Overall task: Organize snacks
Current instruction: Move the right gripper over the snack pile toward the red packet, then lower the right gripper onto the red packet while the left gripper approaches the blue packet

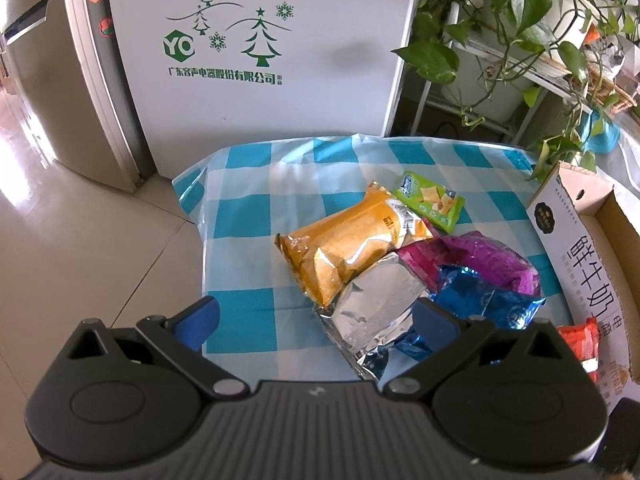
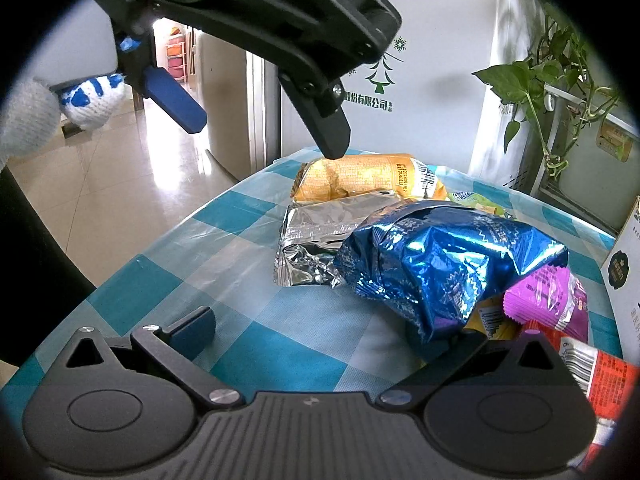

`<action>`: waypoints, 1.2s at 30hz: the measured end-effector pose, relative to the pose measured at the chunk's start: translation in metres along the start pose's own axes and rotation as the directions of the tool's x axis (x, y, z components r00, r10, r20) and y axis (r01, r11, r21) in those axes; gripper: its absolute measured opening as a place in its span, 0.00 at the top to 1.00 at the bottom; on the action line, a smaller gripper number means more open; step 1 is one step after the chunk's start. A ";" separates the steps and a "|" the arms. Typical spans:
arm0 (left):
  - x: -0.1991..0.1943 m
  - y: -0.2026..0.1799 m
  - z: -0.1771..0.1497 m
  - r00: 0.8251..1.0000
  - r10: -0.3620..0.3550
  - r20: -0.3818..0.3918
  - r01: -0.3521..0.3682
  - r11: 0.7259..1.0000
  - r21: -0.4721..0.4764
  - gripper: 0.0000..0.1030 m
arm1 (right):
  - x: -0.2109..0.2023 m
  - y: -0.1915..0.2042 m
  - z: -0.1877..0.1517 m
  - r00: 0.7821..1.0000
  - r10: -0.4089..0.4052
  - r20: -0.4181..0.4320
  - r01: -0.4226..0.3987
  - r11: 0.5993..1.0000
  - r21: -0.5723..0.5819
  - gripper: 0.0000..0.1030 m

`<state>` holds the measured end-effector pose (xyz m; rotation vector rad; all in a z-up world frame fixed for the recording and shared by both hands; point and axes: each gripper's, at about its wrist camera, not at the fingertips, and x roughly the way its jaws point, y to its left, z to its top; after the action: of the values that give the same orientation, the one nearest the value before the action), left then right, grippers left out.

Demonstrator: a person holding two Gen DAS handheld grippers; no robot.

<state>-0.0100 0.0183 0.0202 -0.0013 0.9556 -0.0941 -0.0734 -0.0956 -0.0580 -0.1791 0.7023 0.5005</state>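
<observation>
Heaped mid-table on blue-and-white checked plastic cloth [image 1: 248,216]: yellow puffed snack bag [image 1: 352,244] at rear, small green biscuit packet [image 1: 430,200] just behind it, silver foil pouch [image 1: 376,316] in front & touching, crinkled blue foil bag [image 2: 444,260] to its right, atop purple wrapper [image 2: 548,292]. Open cardboard box w/ printed white side [image 1: 576,252] at far right.

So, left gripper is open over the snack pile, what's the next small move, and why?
Probably lower the left gripper onto the silver bag and close. It hangs open above the table, the silver bag lies nearest between its fingers, beside the yellow bag, and the cardboard box stands open alongside.
</observation>
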 end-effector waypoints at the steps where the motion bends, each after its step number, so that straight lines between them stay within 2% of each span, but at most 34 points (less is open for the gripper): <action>1: 0.001 0.000 0.000 1.000 0.000 -0.004 0.000 1.000 0.001 0.01 | 0.000 0.000 0.000 1.000 0.000 0.000 0.000 1.000 0.000 0.00; 4: 0.002 0.001 -0.001 1.000 -0.011 -0.012 0.011 1.000 0.000 0.01 | 0.000 0.001 0.001 1.000 -0.005 -0.002 0.005 1.000 0.007 0.00; 6: 0.002 0.003 -0.001 1.000 -0.010 -0.011 0.010 1.000 -0.001 0.01 | -0.001 0.005 0.003 0.999 -0.036 -0.017 0.037 0.999 0.036 0.00; 10: 0.003 0.004 -0.001 1.000 -0.003 -0.010 0.003 1.000 -0.003 0.01 | -0.007 0.026 0.011 0.988 -0.092 -0.125 0.102 0.992 0.079 0.00; 13: 0.002 0.005 -0.001 1.000 0.002 -0.007 -0.002 1.000 -0.002 0.01 | -0.011 0.034 0.020 0.971 -0.059 -0.232 0.077 0.995 0.070 0.00; 16: 0.000 0.005 -0.001 1.000 0.008 -0.001 -0.008 1.000 -0.001 0.01 | -0.021 0.040 0.021 0.960 -0.062 -0.274 0.085 0.994 0.074 0.00; 19: -0.003 0.006 -0.001 0.999 0.031 0.010 -0.031 0.999 0.010 0.01 | -0.040 0.036 0.024 0.966 -0.057 -0.250 0.098 0.983 0.157 0.00; 23: -0.007 0.008 -0.002 0.999 0.051 0.013 -0.051 0.999 -0.003 0.01 | -0.061 0.027 0.037 0.967 -0.098 -0.237 0.149 0.967 0.209 0.00; 32: -0.019 0.001 -0.003 0.996 0.084 0.027 -0.084 0.996 0.013 0.01 | -0.095 -0.018 0.078 0.937 -0.217 -0.274 0.287 0.926 0.246 0.00; 36: -0.020 -0.003 -0.005 0.995 0.100 0.019 -0.100 0.995 0.019 0.01 | -0.097 -0.035 0.082 0.924 -0.268 -0.271 0.341 0.900 0.272 0.00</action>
<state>-0.0257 0.0174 0.0336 0.0641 0.9353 -0.0110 -0.0717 -0.1362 0.0674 -0.0439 0.9503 0.0589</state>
